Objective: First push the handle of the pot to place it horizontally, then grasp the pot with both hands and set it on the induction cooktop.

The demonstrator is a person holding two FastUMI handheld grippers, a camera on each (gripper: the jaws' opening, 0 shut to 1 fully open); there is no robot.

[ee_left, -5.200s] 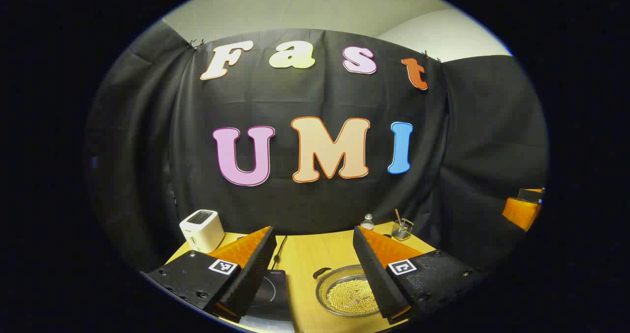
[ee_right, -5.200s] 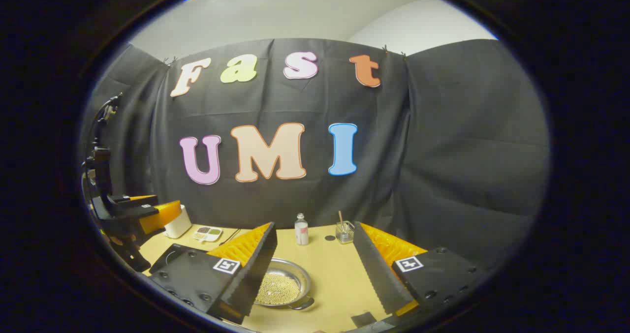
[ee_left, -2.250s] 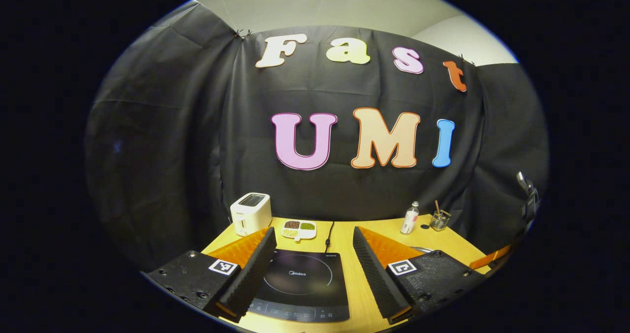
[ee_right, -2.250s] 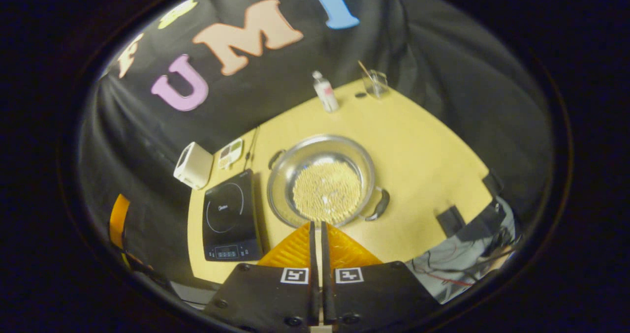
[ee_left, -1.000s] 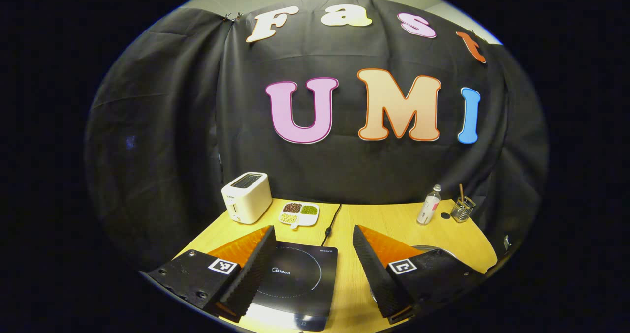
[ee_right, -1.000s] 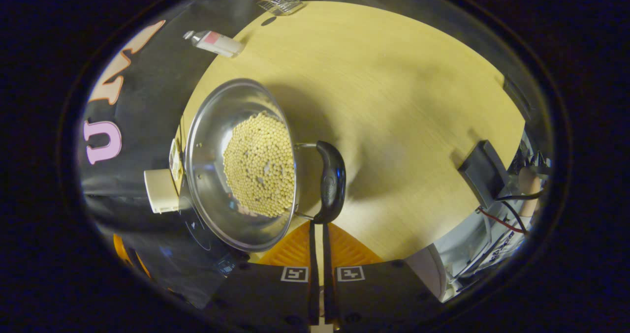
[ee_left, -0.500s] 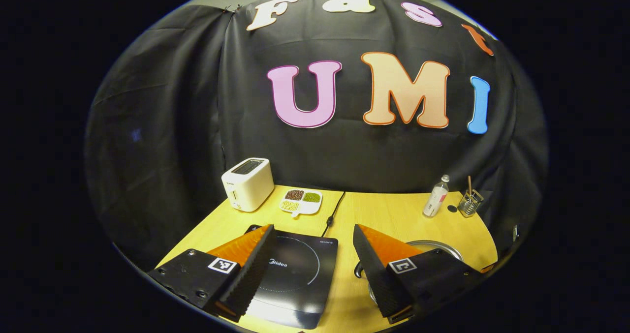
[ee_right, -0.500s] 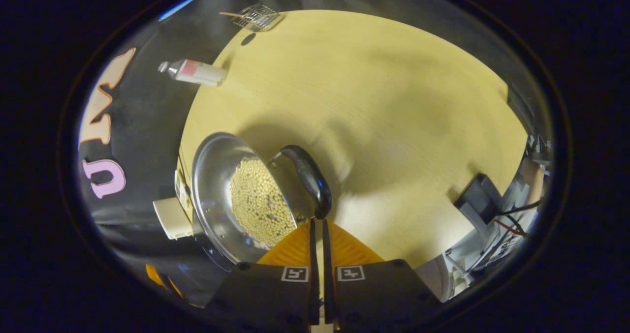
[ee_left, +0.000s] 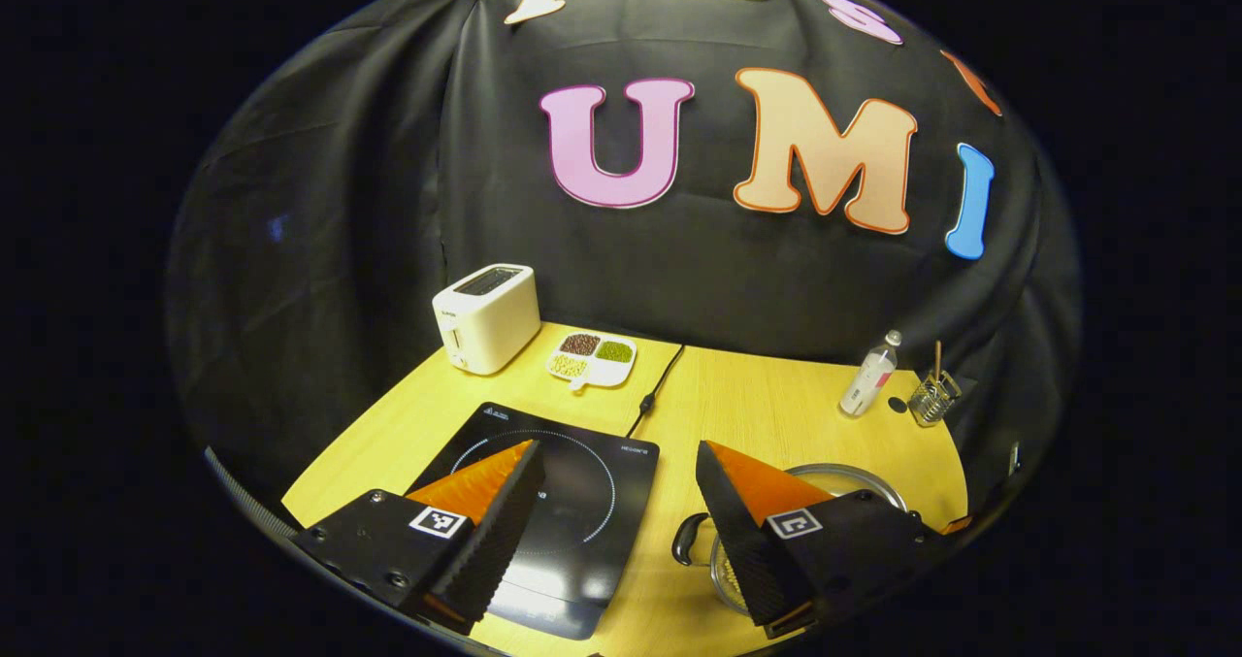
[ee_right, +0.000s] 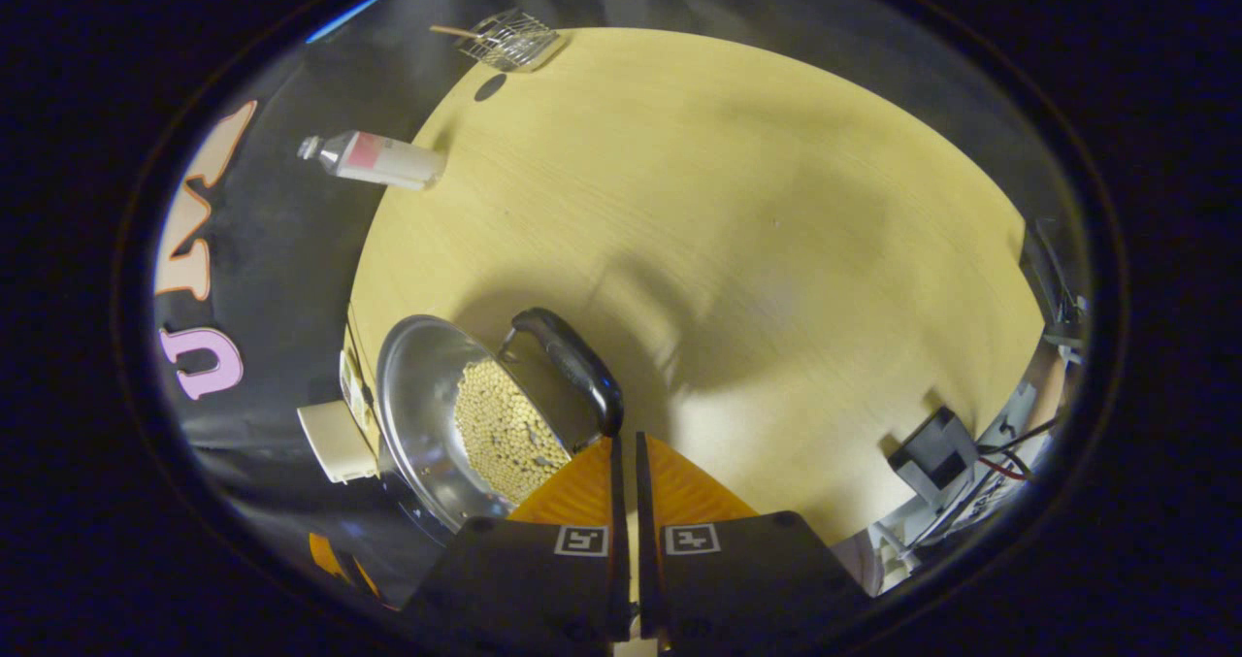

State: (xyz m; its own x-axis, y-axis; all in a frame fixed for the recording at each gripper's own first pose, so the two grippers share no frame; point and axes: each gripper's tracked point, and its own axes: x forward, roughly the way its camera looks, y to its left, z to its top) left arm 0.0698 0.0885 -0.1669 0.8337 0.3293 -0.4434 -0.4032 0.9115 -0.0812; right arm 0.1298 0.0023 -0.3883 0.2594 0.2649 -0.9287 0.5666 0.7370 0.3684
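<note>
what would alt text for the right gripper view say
The right gripper, jaws shut, has its tips at the black handle of a steel pot of pale beads on a wooden table. A bottle and a wire holder stand at the far edge.

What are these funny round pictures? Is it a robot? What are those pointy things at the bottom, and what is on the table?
It is no robot. A person holds a grabbing tool in each hand, and each tool carries a camera, so each round picture looks out along that tool's two fingers.

In the left gripper view, the left gripper has its fingers spread wide over the black induction cooktop. Behind it stand a white toaster, a little dish of beans, a bottle and a wire cup, all on the yellow table.

In the right gripper view, the right gripper has its fingers pressed together, tips against the black handle of the shiny pot, which is full of small pale beans. Nothing is being held.
</note>
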